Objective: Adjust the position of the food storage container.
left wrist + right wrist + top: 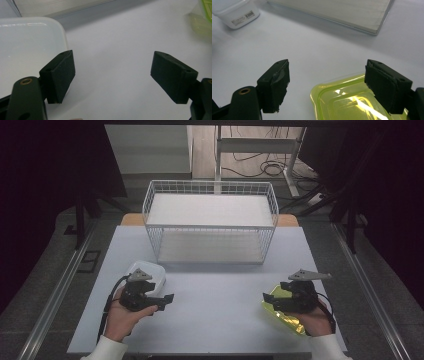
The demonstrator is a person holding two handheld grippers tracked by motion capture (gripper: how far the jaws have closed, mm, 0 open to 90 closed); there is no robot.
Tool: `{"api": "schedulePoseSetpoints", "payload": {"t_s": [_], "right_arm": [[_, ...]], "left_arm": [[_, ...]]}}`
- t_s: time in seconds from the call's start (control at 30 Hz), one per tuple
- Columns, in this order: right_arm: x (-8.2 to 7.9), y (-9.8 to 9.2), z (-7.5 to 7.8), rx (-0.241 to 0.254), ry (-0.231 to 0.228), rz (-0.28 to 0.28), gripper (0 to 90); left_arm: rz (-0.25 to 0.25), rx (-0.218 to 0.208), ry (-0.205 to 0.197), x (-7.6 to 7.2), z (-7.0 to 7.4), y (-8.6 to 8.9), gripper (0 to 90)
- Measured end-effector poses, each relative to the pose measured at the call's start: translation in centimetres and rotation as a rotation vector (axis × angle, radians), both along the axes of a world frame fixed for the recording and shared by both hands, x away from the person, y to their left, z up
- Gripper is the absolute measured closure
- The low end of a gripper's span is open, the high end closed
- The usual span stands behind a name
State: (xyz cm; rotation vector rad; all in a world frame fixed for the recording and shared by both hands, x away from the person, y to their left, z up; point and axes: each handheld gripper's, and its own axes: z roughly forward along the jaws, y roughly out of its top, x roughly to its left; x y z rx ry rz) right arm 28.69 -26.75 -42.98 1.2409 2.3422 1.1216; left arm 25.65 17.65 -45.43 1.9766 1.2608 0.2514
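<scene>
Yellow-green lid (352, 100) — thin, light, slick plastic, likely flexible; pinch at rim beneath right gripper (325, 85). White container (27, 47) beside left gripper (112, 75). Both released.

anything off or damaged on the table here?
Only one thing: the pad on the right gripper looks torn, its left finger frayed at the inner face. White container, yellow-green lid and wire basket look fine.
</scene>
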Motion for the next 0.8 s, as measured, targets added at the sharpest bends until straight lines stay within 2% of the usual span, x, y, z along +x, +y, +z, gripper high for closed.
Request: {"api": "schedulePoseSetpoints", "payload": {"t_s": [0.27, 0.47, 0.6, 0.8], "right_arm": [[0.34, -0.23, 0.21, -0.025, 0.017, -0.014, 20.5], [0.36, 0.37, 0.25, -0.072, 0.037, -0.019, 20.5], [0.22, 0.42, 0.7, -0.065, 0.062, -0.048, 21.0], [0.58, -0.22, 0.67, -0.074, 0.097, -0.122, 26.2]], "left_arm": [[0.0, 0.005, -0.002, -0.2, -0.02, 0.03, 19.3], [-0.016, 0.011, 0.014, -0.33, -0.26, 0.17, 19.0], [-0.007, 0.004, 0.022, -0.27, -0.4, 0.4, 19.2], [-0.008, -0.021, 0.004, -0.33, 0.12, 0.79, 19.3]]}}
